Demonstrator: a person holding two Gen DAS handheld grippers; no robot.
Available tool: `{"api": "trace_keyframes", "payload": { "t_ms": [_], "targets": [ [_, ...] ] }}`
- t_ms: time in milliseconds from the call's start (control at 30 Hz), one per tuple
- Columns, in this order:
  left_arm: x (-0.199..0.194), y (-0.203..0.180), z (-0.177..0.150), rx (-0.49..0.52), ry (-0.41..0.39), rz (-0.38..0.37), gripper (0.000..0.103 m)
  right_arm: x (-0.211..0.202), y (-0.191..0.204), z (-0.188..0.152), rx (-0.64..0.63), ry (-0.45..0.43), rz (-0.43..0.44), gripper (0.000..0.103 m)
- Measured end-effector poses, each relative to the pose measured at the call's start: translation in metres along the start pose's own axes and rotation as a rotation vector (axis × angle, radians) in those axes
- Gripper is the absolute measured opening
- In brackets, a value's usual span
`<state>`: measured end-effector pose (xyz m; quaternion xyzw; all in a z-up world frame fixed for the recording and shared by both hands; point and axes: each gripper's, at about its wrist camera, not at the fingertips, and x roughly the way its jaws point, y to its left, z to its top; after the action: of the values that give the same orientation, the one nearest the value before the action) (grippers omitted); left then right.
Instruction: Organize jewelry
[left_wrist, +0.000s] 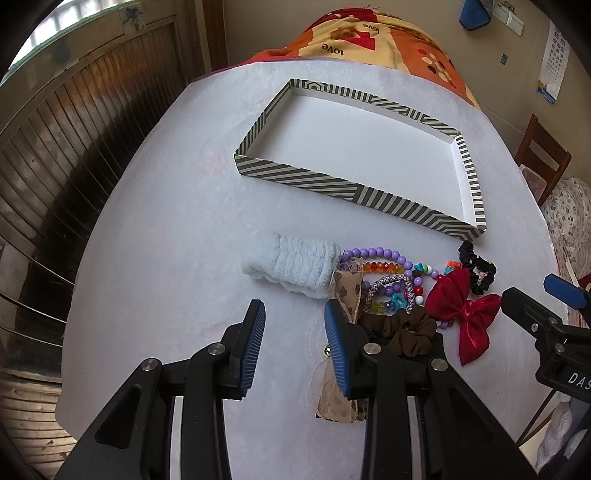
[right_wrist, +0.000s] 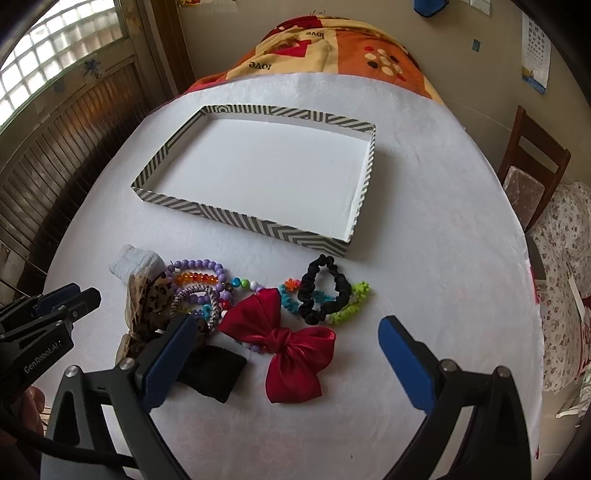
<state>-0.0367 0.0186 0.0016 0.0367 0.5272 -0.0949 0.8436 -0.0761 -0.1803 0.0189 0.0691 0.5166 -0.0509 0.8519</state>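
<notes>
Nothing is sorted yet: the striped tray (right_wrist: 236, 218) on the counter (right_wrist: 424, 258) holds no jewelry. Beaded bracelets (right_wrist: 201, 273), a red bow (right_wrist: 288, 350) and scrunchies (right_wrist: 325, 291) sit heaped at its 6 o'clock. Left tongs (left_wrist: 294, 332) and right tongs (right_wrist: 286, 363) both gape wide, gripping nothing, so every piece is left to move.
</notes>
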Motion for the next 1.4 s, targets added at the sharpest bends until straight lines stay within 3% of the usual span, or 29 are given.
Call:
{"api": "trace_keyframes", "payload": {
  "t_ms": [1400],
  "targets": [
    [0.012,0.011,0.005,-0.023,0.036,-0.004,0.025,0.018,-0.011,-0.003,0.008,0.052,0.006,0.101]
  ]
}}
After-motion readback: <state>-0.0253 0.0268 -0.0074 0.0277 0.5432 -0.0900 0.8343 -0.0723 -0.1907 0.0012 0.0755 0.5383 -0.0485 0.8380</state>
